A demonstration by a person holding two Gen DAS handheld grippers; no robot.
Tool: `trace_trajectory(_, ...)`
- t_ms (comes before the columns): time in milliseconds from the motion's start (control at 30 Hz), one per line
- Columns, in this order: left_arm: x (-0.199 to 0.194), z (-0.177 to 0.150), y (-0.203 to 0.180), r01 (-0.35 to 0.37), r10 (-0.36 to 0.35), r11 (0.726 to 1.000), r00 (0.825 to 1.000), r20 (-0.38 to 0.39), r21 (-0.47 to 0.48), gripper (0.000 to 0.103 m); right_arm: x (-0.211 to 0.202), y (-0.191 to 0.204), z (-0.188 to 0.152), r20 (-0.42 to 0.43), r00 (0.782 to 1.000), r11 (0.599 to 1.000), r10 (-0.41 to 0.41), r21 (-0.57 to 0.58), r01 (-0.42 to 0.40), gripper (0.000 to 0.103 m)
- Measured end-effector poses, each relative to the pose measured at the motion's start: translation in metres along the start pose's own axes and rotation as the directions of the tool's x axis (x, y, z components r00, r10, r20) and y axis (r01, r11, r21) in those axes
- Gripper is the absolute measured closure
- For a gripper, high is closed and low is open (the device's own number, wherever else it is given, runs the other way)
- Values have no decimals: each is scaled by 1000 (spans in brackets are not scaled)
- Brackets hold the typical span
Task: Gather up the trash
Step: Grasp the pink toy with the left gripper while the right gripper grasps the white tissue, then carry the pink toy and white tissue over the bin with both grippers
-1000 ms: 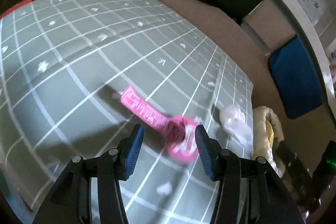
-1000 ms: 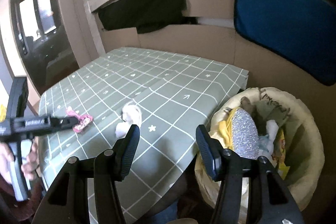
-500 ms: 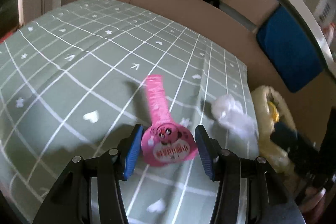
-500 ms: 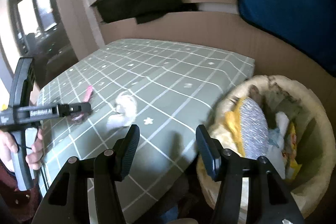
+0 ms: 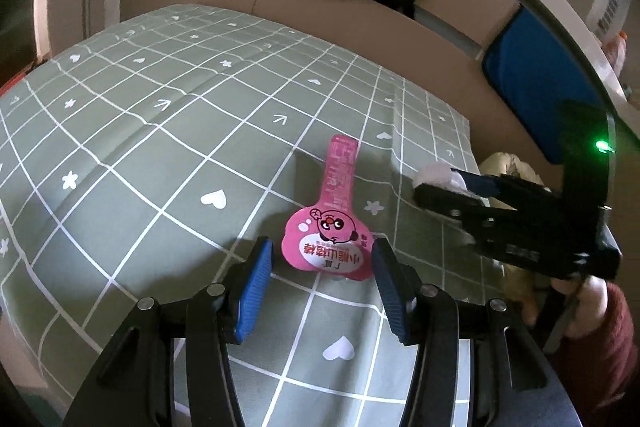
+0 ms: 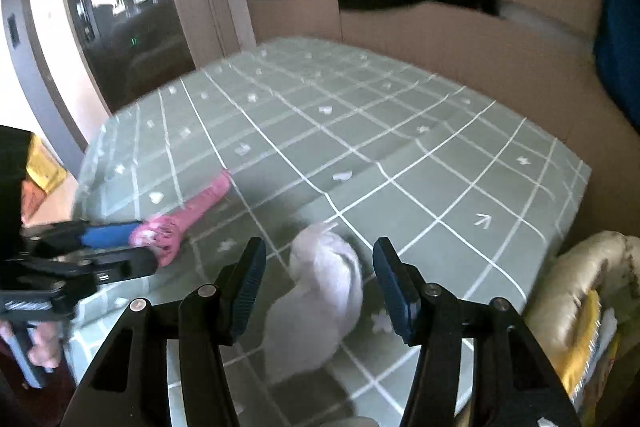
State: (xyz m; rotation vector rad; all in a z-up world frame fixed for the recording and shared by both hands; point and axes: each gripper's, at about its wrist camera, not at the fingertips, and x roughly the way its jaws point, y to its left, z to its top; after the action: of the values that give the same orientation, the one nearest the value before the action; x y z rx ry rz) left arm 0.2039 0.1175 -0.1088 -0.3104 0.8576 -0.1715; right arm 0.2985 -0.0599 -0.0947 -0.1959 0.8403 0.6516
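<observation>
Left wrist view: left claw point(image 5: 322, 267) is released, pink wrapper point(image 5: 332, 227) lies on table point(image 5: 160, 147) betw. its fingers, not pinched. Right claw point(image 6: 320, 281) also released, over white tissue point(image 6: 320, 291), w/ bin point(image 6: 576, 291) beside table edge.

pink wrapper point(image 5: 334, 227), white tissue point(image 6: 324, 291), green grid cloth point(image 5: 160, 155)

Matt green cloth point(image 5: 168, 155) with white grid; glossy pink plastic wrapper point(image 5: 334, 227); soft crumpled white tissue point(image 6: 324, 291); matt black plastic gripper point(image 5: 320, 277) with ribbed blue pads point(image 5: 256, 283).
</observation>
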Motion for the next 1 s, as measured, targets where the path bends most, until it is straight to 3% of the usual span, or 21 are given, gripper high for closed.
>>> trace_trajectory(33,0,-1,-1,0,0,1000,1000,0,16,51,6,1,-1,-21,1000,1000,-17,-10,16,51)
trace_trajectory(100,1,-2,-5,-13,13,998,1000,2,55,51,7,2,-6,-32,999,999,-29,-19,28,67)
trace_trajectory(200,2,-3,-9,-31,30,995,1000,4,93,51,-2,4,-14,-17,999,999,-37,-21,37,75)
trace_trajectory(467,14,5,-22,-69,72,986,997,-10,153,51,-36,-11,-35,32,998,995,-52,88,49,76)
trace_trajectory(633,19,16,-14,-52,53,997,998,-34,49,52,-50,-15,-46,58,997,991,-56,126,49,76)
trace_trajectory(733,18,19,-10,-47,47,999,998,-30,4,58,-53,-15,-49,64,996,990,-61,131,52,76)
trace_trajectory(867,9,20,-16,-77,77,996,997,23,32,83,-55,-17,-53,71,996,987,-61,156,50,76)
trace_trajectory(1000,4,19,-23,-105,101,991,994,50,81,84,-62,-17,-55,86,995,985,-59,165,44,76)
